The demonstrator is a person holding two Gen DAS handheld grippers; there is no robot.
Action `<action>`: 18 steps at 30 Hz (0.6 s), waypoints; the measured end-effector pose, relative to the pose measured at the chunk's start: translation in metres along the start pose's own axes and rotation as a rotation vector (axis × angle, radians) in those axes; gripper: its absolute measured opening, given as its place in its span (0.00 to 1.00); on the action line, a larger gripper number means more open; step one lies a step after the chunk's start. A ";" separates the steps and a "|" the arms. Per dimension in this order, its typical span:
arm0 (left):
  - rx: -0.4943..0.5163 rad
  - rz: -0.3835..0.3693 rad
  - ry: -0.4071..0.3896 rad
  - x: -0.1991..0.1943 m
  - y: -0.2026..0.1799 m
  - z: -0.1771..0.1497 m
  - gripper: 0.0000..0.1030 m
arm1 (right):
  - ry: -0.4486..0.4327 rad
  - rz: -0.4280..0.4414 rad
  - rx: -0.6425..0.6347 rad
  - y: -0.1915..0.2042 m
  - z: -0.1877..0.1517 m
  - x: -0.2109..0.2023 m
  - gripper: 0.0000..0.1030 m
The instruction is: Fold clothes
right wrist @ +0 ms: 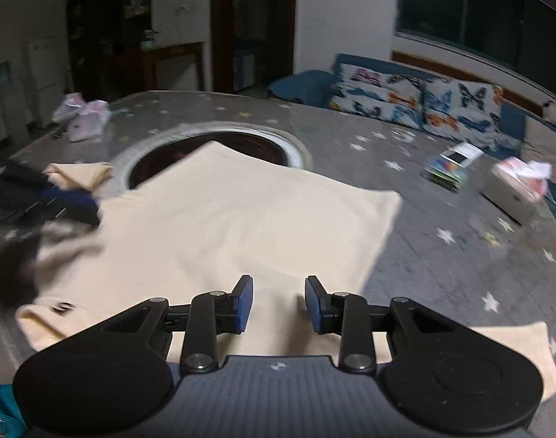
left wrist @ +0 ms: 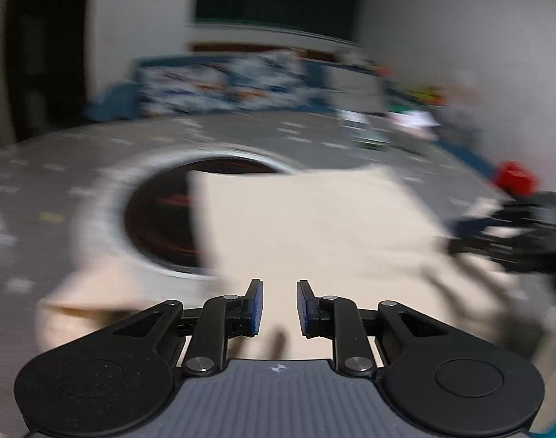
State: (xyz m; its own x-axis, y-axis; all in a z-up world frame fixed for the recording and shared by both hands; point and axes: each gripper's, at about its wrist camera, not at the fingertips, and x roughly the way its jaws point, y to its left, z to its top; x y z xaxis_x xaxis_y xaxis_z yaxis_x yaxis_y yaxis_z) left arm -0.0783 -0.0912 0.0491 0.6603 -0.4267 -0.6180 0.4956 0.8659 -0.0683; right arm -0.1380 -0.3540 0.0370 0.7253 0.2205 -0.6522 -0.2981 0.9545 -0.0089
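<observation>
Dark window (right wrist: 497,18); butterfly cushions (right wrist: 417,98); star-patterned tabletop (right wrist: 442,219).

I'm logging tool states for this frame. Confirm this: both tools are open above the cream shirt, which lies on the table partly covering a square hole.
One detail is wrong: the hole is round, not square, as the right wrist view shows. The rest holds: the left tool and right tool are both open above the cream shirt on the table.

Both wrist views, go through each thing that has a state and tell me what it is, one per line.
Left gripper: open, holding nothing.
Right gripper: open, holding nothing.
Cream garment: partly folded, flat on the table, covering part of the round opening.
Round opening: uncovered at its far side.
Tissue box: tissue sticking out.
</observation>
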 end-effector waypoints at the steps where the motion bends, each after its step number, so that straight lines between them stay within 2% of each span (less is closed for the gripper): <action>1: 0.013 0.056 -0.014 -0.003 0.007 0.001 0.21 | -0.001 0.019 -0.007 0.004 0.001 0.000 0.30; 2: 0.034 0.102 -0.020 -0.005 0.012 0.001 0.21 | 0.002 0.036 -0.012 0.008 0.002 0.001 0.30; 4: 0.090 0.196 -0.034 -0.007 0.018 -0.001 0.29 | 0.013 0.061 -0.019 0.015 0.002 0.005 0.31; 6: 0.161 0.253 -0.046 -0.007 0.024 -0.007 0.41 | 0.025 0.075 -0.024 0.020 0.002 0.010 0.31; 9: 0.233 0.258 -0.018 0.000 0.027 -0.014 0.44 | 0.043 0.085 -0.024 0.023 0.000 0.016 0.31; 12: 0.250 0.261 0.022 0.012 0.029 -0.017 0.44 | 0.058 0.085 -0.020 0.024 -0.001 0.020 0.32; 18: 0.247 0.298 0.045 0.024 0.045 -0.019 0.42 | 0.083 0.077 -0.008 0.023 -0.004 0.025 0.34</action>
State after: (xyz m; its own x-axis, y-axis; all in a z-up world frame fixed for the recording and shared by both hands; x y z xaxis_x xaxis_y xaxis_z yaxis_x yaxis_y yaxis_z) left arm -0.0508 -0.0580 0.0160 0.7732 -0.1490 -0.6164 0.4101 0.8589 0.3068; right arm -0.1292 -0.3272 0.0180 0.6462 0.2757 -0.7117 -0.3565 0.9335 0.0379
